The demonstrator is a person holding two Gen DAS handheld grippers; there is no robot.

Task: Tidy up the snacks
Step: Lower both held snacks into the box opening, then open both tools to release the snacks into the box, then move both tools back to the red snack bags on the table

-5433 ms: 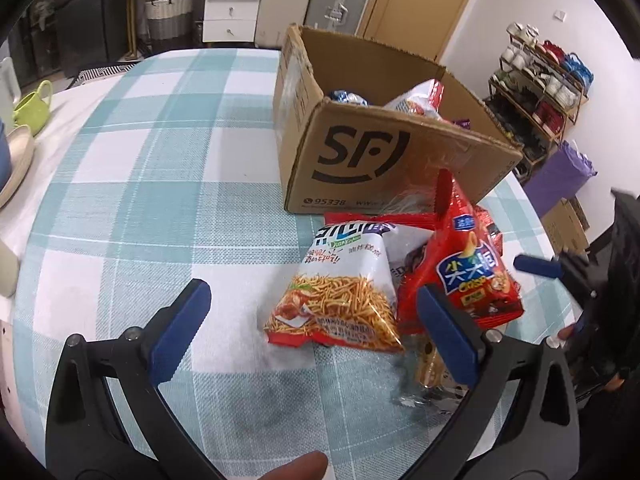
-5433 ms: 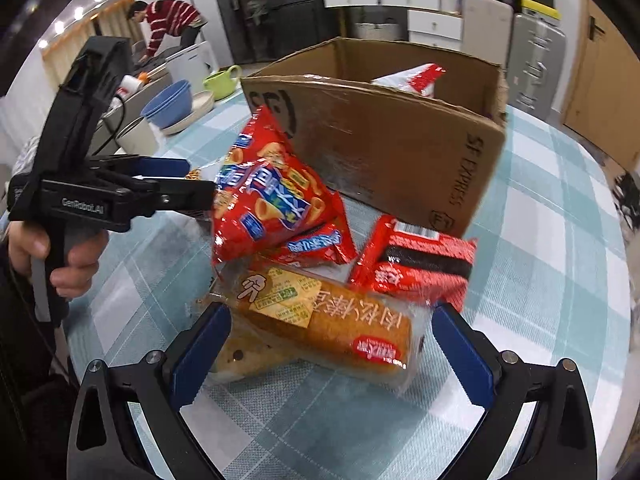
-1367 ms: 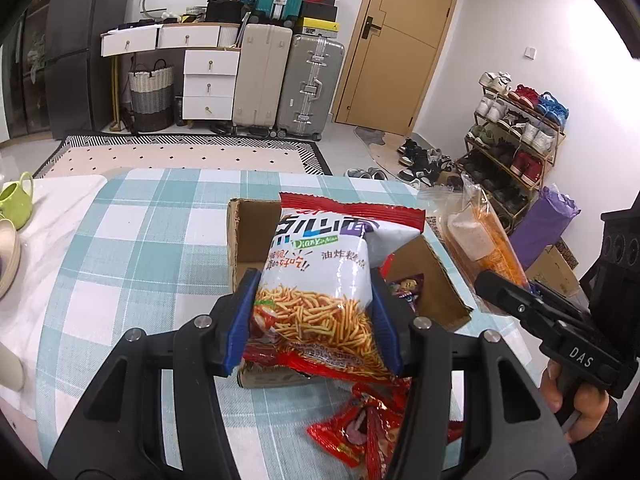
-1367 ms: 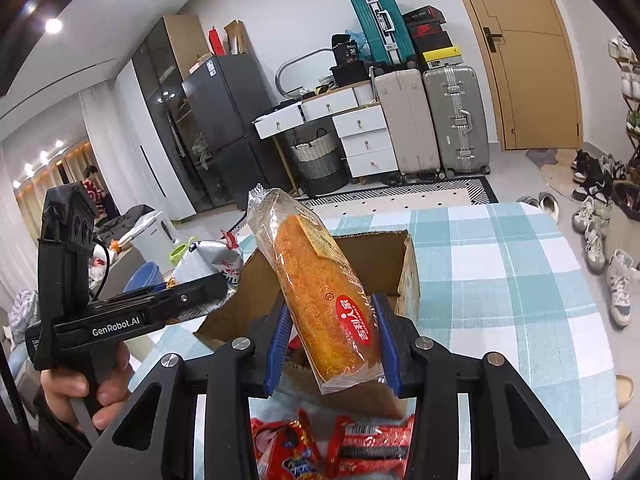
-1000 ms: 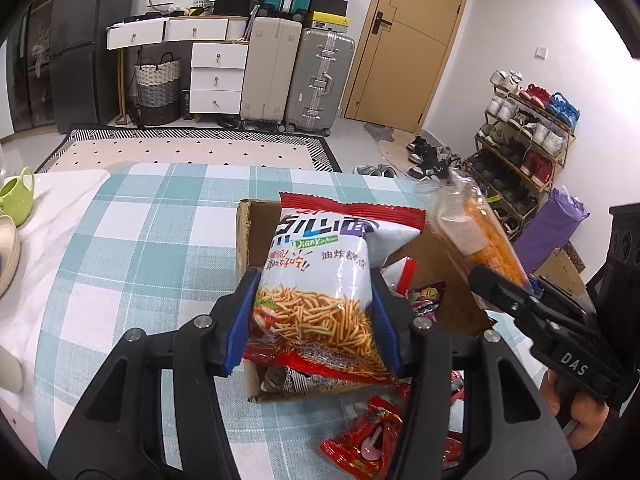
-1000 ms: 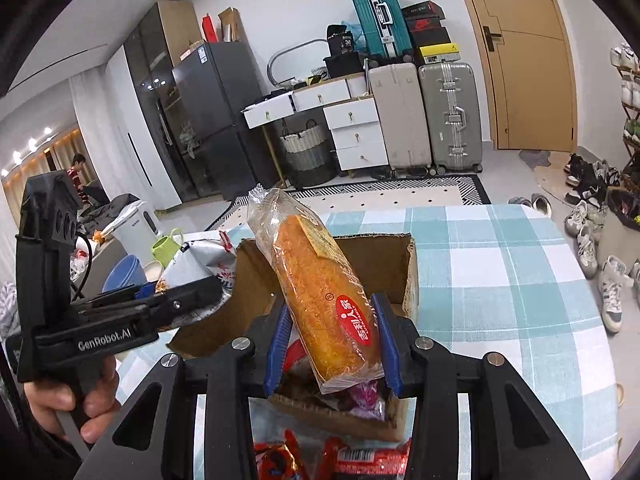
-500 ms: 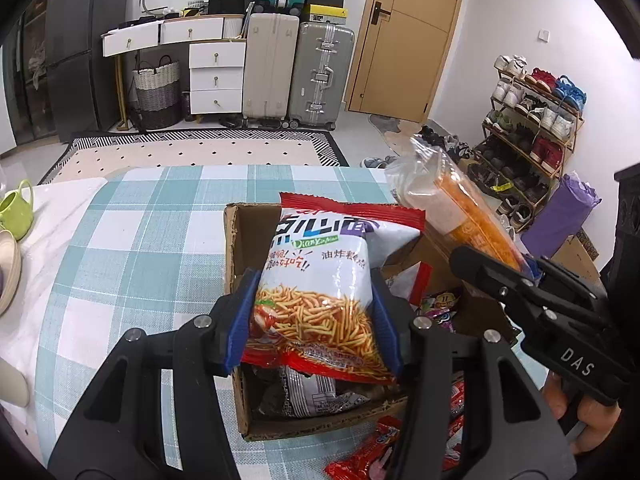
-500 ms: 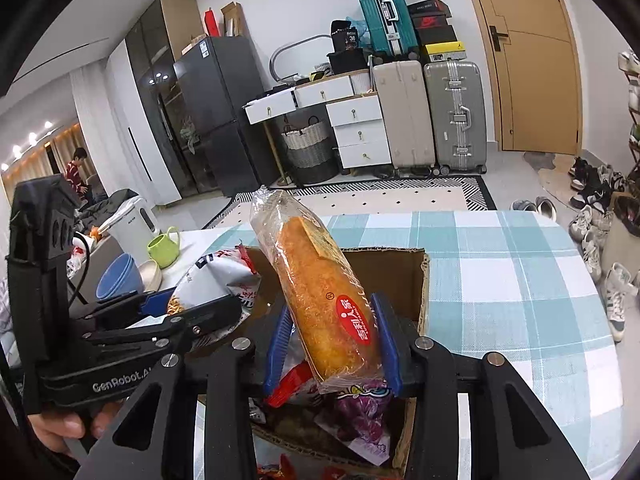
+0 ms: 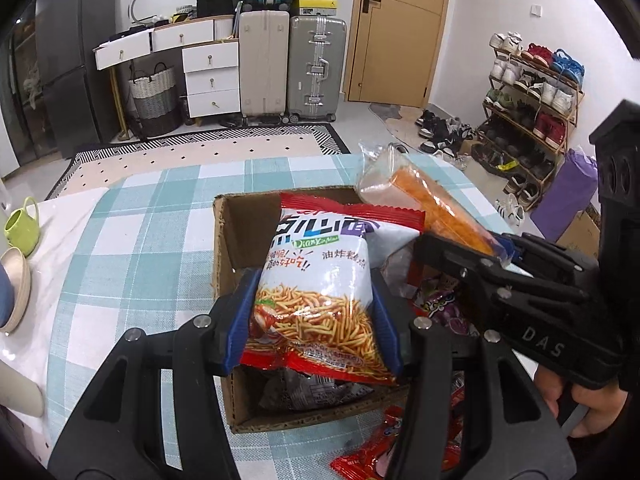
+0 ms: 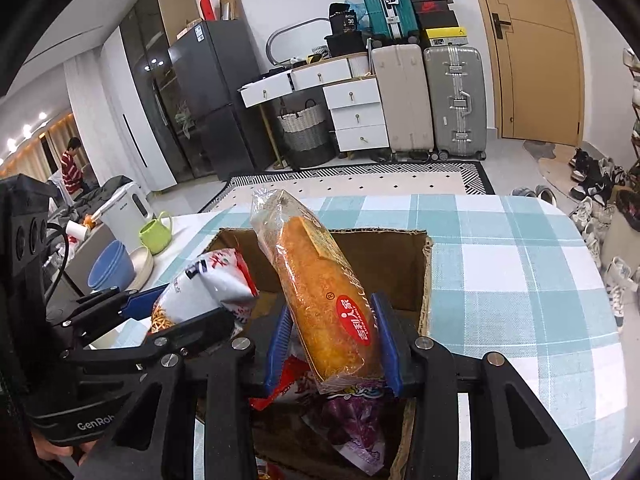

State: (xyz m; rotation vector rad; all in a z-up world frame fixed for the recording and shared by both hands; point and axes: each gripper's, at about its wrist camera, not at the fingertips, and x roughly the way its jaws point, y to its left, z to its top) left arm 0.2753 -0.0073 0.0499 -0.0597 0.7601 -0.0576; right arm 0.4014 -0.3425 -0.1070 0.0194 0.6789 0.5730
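We hold two snacks over an open box (image 9: 224, 248) that sits on a table (image 9: 132, 240). The left gripper (image 9: 316, 320) grips a chip bag (image 9: 316, 280) above the box's left half. The right gripper (image 10: 334, 344) grips a bread pack (image 10: 320, 300), tilted with its top leaning left, above the right half. Inside the box, below both, lie more packets (image 10: 356, 428). Further packets (image 9: 376, 452) lie on the table at the box's near side. On the table's left edge stand a cup (image 9: 22, 226) and bowls (image 10: 116, 268). Beyond the table, on the floor, lies a rug (image 9: 192, 148); behind it stand drawers (image 9: 208, 76) and suitcases (image 9: 292, 64), with a door (image 9: 396, 32) to their right. A shoe rack (image 9: 528, 92) stands far right.
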